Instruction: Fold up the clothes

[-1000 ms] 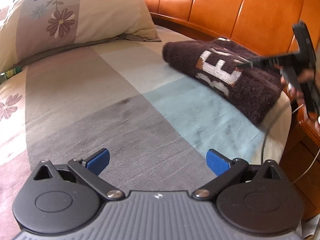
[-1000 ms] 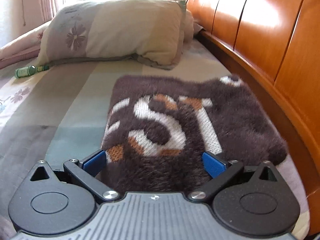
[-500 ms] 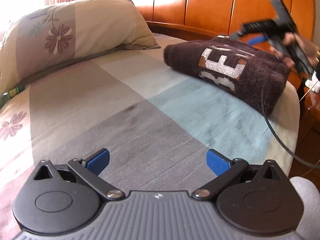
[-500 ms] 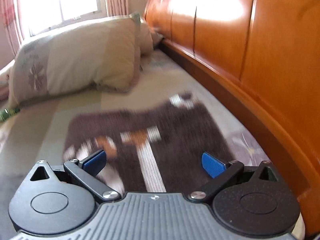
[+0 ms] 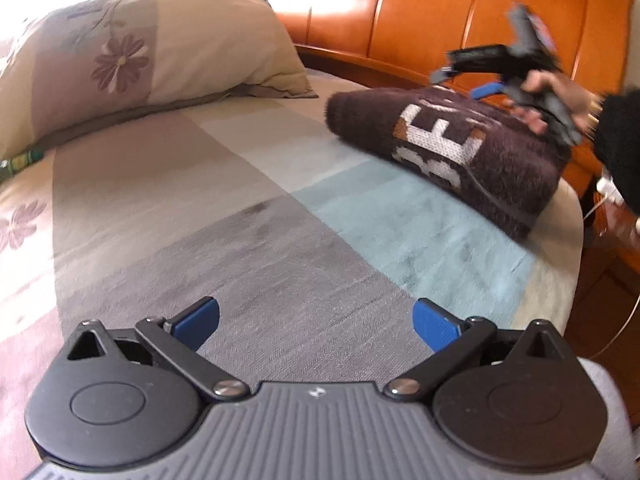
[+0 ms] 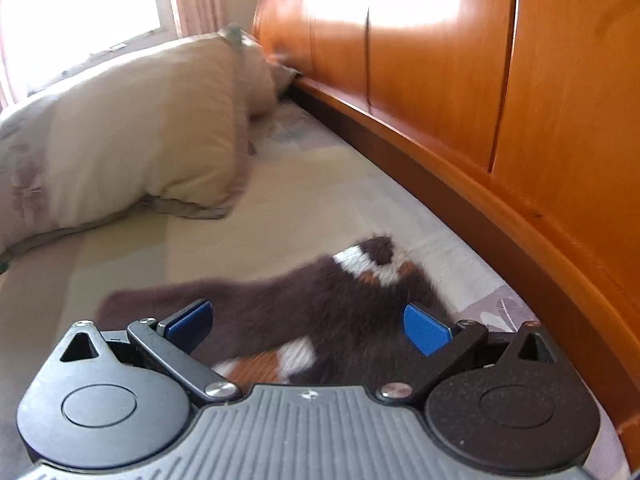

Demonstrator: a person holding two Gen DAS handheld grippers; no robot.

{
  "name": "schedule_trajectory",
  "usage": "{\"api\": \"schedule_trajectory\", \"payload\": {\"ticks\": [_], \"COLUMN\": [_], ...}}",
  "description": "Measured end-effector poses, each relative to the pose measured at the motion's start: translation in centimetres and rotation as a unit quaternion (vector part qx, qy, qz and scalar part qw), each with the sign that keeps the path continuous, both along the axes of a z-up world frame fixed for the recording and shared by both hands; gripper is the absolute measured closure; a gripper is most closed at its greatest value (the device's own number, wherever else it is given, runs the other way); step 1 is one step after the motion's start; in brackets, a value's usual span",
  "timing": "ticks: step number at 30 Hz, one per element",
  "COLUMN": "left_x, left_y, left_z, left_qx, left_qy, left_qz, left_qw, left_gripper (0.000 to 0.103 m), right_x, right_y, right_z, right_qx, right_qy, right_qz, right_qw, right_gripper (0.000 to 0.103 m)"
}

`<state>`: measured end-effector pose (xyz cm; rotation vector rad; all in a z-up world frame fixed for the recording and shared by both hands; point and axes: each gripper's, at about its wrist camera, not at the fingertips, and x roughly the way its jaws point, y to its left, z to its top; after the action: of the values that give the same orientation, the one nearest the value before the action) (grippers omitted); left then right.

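Folded sweater [image 5: 460,148] on bed [image 5: 280,216], at edge by headboard [image 5: 440,12].
Pillow [image 5: 152,52] at far corner. Left claw [image 5: 316,320] spread wide over bare bedspread, empty; right claw [image 6: 306,320] likewise apart, raised over sweater, gripping nothing.

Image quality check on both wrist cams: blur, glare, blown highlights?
Left wrist: right gripper and hand motion-smeared, window corner blown out, sweater lettering readable. Right wrist: overall motion blur, sweater soft, glare patch on headboard, window overexposed; pillow washed out.
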<state>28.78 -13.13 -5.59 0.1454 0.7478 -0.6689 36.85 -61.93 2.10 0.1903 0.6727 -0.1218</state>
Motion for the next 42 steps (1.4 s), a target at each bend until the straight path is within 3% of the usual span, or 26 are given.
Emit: {"api": "schedule_trajectory", "payload": {"ticks": [7, 11, 15, 20, 23, 26, 35, 42], "left_x": [-1.6, -2.6, -3.7, -4.5, -4.7, -5.3, -7.8, -9.6], "left_y": [0.8, 0.6, 0.8, 0.2, -1.0, -2.3, -5.2, -5.6], "left_z": [0.9, 1.6, 2.8, 4.1, 4.8, 5.5, 8.4, 9.6], "left_qx": [-0.008, 0.011, 0.013, 0.013, 0.024, 0.032, 0.039, 0.014], "left_qy": [0.012, 0.017, 0.007, -0.001, -0.008, -0.018, -0.047, -0.048], "left_qz": [0.000, 0.004, 0.000, -0.010, -0.018, -0.028, -0.048, -0.051], "left_qw": [0.9999, 0.9998, 0.9999, 0.9999, 0.9995, 0.9989, 0.9970, 0.9974], "left_gripper": [0.001, 0.001, 0.001, 0.001, 0.001, 0.001, 0.001, 0.001], "right_x": [-10.5, -13.8, -15.9, -19.3, -21.0, -22.0, -26.7, -31.0], "right_y": [5.4, 7.4, 8.5, 9.4, 10.4, 12.1, 15.4, 17.0], "right_z": [1.6, 0.4, -1.8, -1.3, -1.0, -0.6, 1.6, 2.8], "right_qx": [-0.004, 0.033, 0.067, 0.076, 0.051, -0.003, -0.003, 0.004], "right_qy": [-0.005, 0.010, 0.044, 0.043, 0.056, 0.082, 0.062, 0.046], "right_qz": [0.084, 0.116, 0.105, 0.082, 0.054, 0.034, 0.020, -0.012], "right_qw": [0.996, 0.993, 0.991, 0.993, 0.996, 0.996, 0.998, 0.999], "right_gripper": [0.000, 0.000, 0.000, 0.000, 0.000, 0.000, 0.000, 0.000]}}
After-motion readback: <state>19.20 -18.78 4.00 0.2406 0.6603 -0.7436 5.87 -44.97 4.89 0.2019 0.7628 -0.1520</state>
